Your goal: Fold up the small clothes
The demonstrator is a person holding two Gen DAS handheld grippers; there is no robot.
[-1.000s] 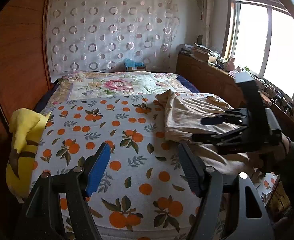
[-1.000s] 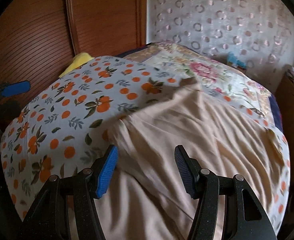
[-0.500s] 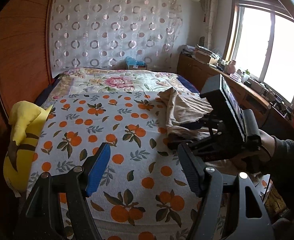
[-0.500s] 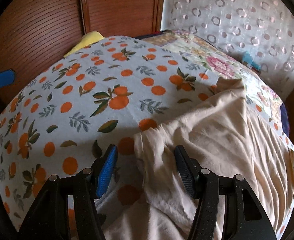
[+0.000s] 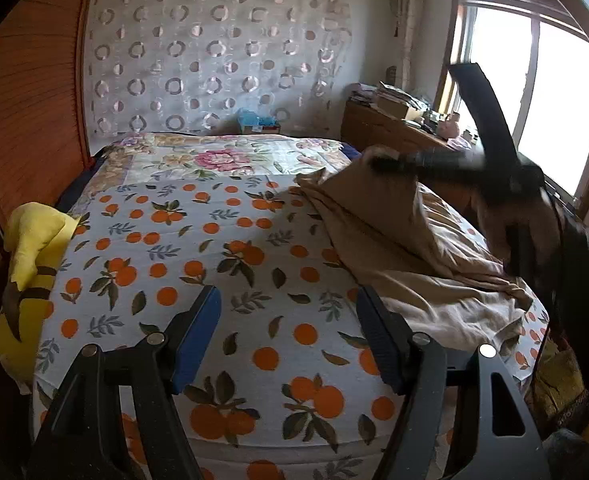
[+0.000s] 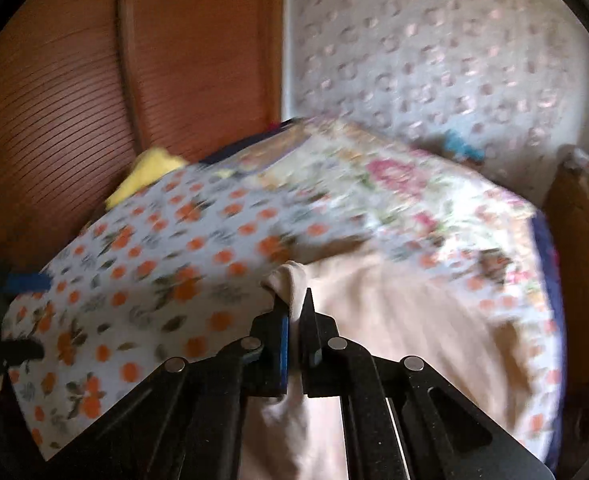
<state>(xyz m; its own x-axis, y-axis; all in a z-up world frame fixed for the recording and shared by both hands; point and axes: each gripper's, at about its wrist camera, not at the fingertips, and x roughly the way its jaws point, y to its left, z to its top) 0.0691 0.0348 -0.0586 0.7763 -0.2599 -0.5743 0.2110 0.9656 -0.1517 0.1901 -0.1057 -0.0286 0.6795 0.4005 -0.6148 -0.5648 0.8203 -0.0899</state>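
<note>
**Beige cloth lifted on the bed's right side**

Beige garment (image 5: 406, 264) lies along the right side of your bed (image 5: 214, 280), one edge raised where your right tongs (image 6: 294, 312) are pinched together on it. Your left tongs (image 5: 288, 340) hang wide apart over the orange-print sheet, holding nothing. A yellow plush toy (image 5: 30, 272) sits at the bed's left edge by the wooden wall. A cluttered dresser (image 5: 394, 124) stands under the window.

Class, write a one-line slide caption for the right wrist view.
Right claw shut on a pinched edge of the beige garment, lifting it above the orange-print bedsheet.
</note>
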